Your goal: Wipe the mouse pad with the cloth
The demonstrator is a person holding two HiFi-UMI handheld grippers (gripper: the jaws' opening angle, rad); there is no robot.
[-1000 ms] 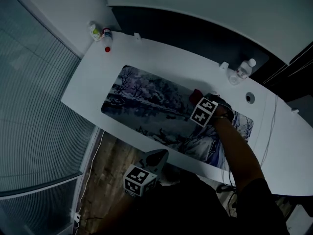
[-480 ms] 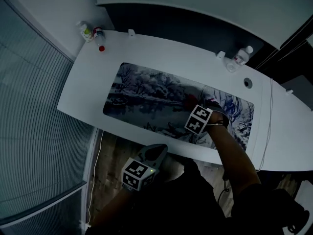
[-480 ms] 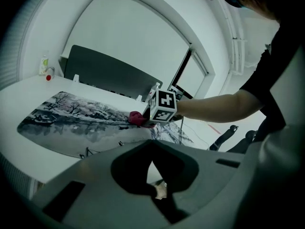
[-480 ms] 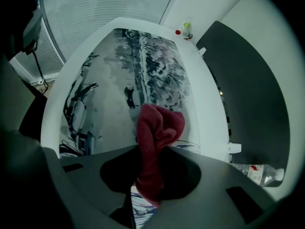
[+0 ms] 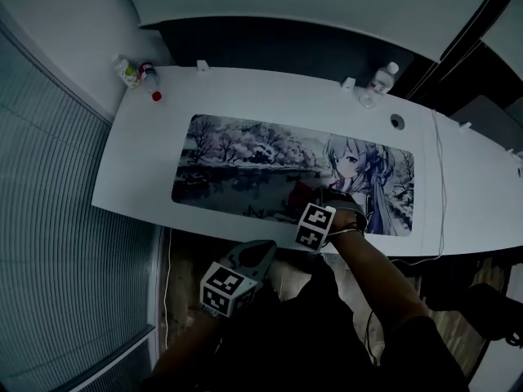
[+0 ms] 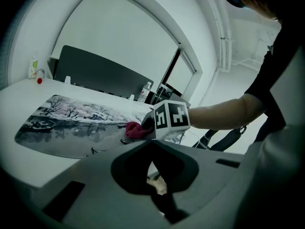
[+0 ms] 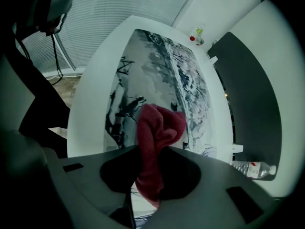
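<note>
The right gripper (image 7: 151, 163) has its jaws clamped on the red cloth (image 7: 159, 125), bunched just ahead of them on the mouse pad (image 5: 245, 158). It should press flat and sweep in overlapping strokes. The left gripper (image 6: 152, 142) is idle, its jaws together on nothing.

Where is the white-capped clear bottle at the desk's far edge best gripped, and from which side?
Probably round the mid-body of the clear bottle, below its cap, coming in level from the front side of the desk: it stands upright, with the dark panel close behind.
</note>
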